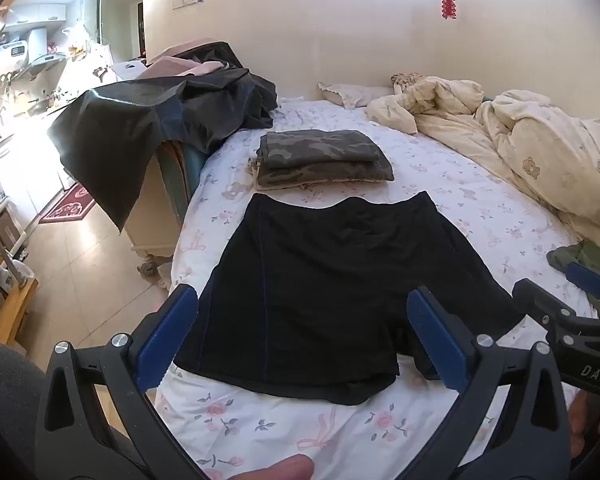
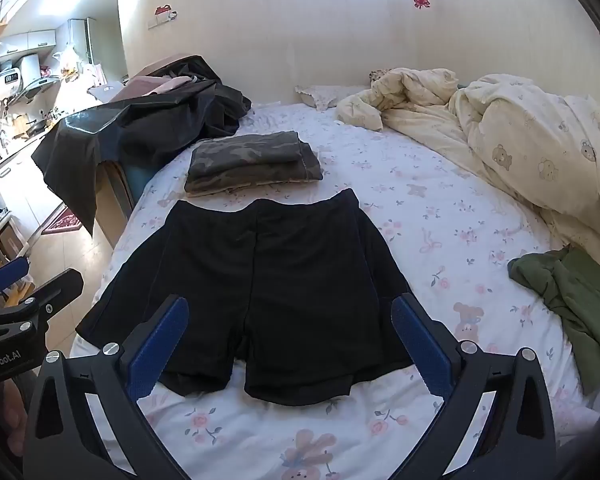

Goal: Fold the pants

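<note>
The black shorts lie flat on the bed, waistband away from the fingers, leg hems nearest them. Both the left gripper and the right gripper hover above the hems with fingers spread wide, holding nothing.

Risks:
- Fingers closing too deep can pinch the floral sheet together with the hem; the sheet then lifts with the fabric.
- Gripping only the top layer lets the lower layer lag, producing a skewed fold.
- A long forward sweep can disturb the folded camouflage garment just beyond the waistband.
</note>
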`<state>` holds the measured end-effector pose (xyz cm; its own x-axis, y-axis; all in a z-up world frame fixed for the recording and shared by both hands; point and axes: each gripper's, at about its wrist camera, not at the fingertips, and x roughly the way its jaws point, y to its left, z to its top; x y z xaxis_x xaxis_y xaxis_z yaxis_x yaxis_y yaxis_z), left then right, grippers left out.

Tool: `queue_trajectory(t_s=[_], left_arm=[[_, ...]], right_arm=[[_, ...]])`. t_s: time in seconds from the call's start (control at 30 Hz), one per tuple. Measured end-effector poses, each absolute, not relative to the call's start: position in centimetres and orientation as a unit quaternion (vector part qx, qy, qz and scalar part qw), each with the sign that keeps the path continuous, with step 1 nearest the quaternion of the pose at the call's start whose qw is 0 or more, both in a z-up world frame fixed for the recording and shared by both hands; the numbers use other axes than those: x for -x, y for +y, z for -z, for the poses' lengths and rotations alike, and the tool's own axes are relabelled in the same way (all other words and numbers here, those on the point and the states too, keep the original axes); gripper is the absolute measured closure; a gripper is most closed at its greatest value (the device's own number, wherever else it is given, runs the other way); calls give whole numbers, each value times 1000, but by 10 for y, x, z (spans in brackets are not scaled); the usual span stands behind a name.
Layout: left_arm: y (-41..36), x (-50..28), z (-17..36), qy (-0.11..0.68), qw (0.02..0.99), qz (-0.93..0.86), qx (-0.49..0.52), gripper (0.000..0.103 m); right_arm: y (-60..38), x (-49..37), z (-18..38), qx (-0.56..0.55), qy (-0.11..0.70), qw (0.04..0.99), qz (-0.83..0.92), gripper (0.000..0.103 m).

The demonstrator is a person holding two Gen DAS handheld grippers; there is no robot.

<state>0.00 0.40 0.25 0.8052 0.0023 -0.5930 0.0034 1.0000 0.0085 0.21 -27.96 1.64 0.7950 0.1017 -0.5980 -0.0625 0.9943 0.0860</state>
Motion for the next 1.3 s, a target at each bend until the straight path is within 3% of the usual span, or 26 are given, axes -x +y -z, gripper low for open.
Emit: queue_trajectory(t_s=[1.3], left_arm=[[10,-3,6,319,948,-11,-4,0]], right_arm=[[-280,-3,-15,-31,322,945,-43,0]])
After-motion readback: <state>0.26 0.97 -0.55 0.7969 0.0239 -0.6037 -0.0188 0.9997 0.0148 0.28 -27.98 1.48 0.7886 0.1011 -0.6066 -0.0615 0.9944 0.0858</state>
